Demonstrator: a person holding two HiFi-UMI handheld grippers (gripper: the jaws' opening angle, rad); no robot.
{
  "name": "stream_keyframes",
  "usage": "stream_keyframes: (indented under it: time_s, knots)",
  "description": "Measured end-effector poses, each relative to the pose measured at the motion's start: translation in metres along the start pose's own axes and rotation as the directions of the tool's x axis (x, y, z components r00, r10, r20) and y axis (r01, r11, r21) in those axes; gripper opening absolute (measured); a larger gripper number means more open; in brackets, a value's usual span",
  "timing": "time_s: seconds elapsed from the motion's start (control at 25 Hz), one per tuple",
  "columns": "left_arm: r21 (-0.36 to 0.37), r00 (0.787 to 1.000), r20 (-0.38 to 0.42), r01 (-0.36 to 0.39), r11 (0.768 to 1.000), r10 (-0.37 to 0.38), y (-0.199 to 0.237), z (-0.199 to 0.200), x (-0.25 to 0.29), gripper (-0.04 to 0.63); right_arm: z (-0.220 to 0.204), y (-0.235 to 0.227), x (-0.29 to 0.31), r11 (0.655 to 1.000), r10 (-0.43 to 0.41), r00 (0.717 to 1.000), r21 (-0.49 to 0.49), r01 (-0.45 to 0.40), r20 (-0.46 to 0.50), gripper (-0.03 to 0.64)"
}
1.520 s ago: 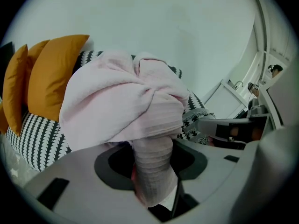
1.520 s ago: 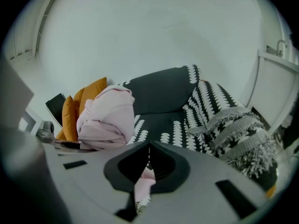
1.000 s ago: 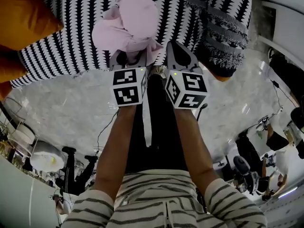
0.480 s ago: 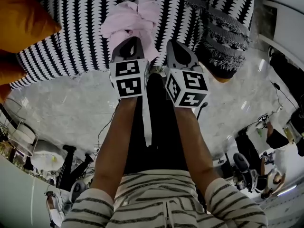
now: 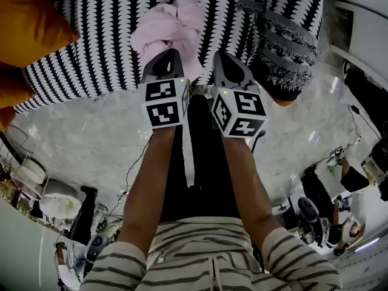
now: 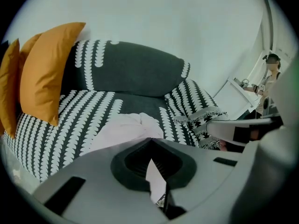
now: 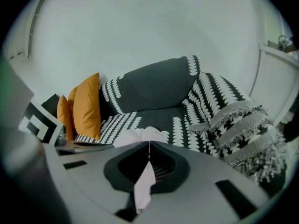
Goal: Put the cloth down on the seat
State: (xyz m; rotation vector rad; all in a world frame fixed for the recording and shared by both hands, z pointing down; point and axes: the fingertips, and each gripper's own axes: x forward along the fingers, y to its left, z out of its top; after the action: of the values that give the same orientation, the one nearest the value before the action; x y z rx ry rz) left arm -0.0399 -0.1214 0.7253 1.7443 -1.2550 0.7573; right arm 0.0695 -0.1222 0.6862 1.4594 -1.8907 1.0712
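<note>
Head view: the pink cloth (image 5: 173,23) lies bunched on the black-and-white patterned seat (image 5: 91,47), near the seat's front edge, between an orange cushion (image 5: 30,17) at the left and a fringed cushion (image 5: 285,47) at the right. The left gripper (image 5: 167,54) and right gripper (image 5: 219,56) stand side by side at the cloth's near edge, both angled down into it. Left gripper view: the jaws have just closed and stand together, with a pale strip pinched between them, judged to be a fold of the cloth (image 6: 126,129), which spreads on the seat just ahead of the tips. Right gripper view: the jaws are clamped together on a pink strip of the cloth (image 7: 142,135); the rest is heaped just beyond the tips. Assessment: the cloth appears light, soft and limp, not fragile. It will sag and fold wherever unsupported and offers no stiffness to push against. Hold is best taken at an edge or corner fold, a thin pinch in each gripper, well apart, so that it can be laid flat.
</note>
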Motion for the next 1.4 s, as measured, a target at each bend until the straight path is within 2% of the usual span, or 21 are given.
stream_keyframes:
  time_s: [0.4, 0.64, 0.96, 1.2, 1.4]
  knots:
    - [0.003, 0.996, 0.086, -0.022, 1.0, 0.022, -0.019, 0.012, -0.035, 0.005, 0.01, -0.001, -0.035, 1.0, 0.006, 0.998, -0.001, -0.006, 0.055, 0.014]
    - [0.012, 0.99, 0.14, -0.021, 1.0, 0.019, -0.014, 0.028, -0.069, 0.005, 0.024, 0.031, -0.052, 1.0, 0.02, 0.996, -0.021, -0.018, 0.093, 0.014]
    - [0.02, 0.973, 0.228, -0.042, 0.999, 0.036, -0.023, 0.051, -0.098, 0.005, 0.044, 0.039, -0.075, 0.998, 0.048, 0.988, -0.048, -0.041, 0.147, 0.014]
    - [0.065, 0.96, 0.279, -0.056, 0.996, 0.035, -0.034, 0.067, -0.134, 0.005, 0.066, 0.052, -0.107, 0.996, 0.075, 0.978, -0.063, -0.064, 0.195, 0.014]
    - [0.077, 0.949, 0.316, -0.025, 0.997, -0.001, -0.044, 0.081, -0.166, 0.003, 0.087, 0.073, -0.133, 0.993, 0.1, 0.966, -0.083, -0.082, 0.238, 0.014]
